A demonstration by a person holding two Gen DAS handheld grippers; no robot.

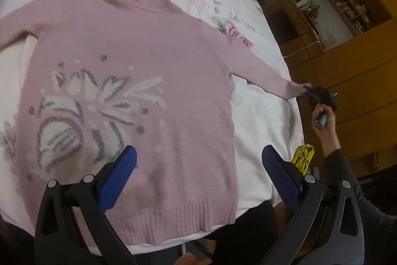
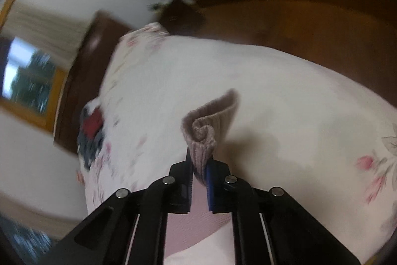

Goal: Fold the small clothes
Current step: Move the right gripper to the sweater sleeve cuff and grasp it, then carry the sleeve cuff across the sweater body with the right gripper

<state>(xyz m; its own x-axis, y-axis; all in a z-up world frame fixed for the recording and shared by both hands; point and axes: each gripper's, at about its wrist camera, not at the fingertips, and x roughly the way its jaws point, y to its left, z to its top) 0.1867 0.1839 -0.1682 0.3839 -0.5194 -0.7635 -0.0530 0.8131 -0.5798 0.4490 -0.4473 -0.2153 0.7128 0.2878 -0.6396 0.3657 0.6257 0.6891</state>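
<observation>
- We have the pink sweater [image 1: 139, 96] spread flat on the bed [image 1: 263, 116], its ribbed hem at the near edge, its collar toward the far end, and the knitted white pattern facing up.
- Our left gripper [image 1: 198, 163] hovers over the hem end with its blue fingers [image 1: 119, 175] spread wide and nothing between them.
- Our right gripper [image 2: 199, 165] is clamped narrow on the sweater's right cuff [image 2: 206, 131]; the ribbed end curls up above the pads. In the left wrist view that sleeve [image 1: 260, 71] stretches out to the bed's right edge, where our right hand [image 1: 325, 121] holds the tool.
- We judge the task barely begun: the body lies unfolded and both sleeves reach outward, the other one running off toward the left edge.
- What is done, as far as we see: the garment is laid out and one cuff is gripped.
- What is left, in our judgement: bringing this sleeve across the body, then the other, then folding the body.
- The right wrist view is blurred, so its surroundings stay unclear to us.
</observation>
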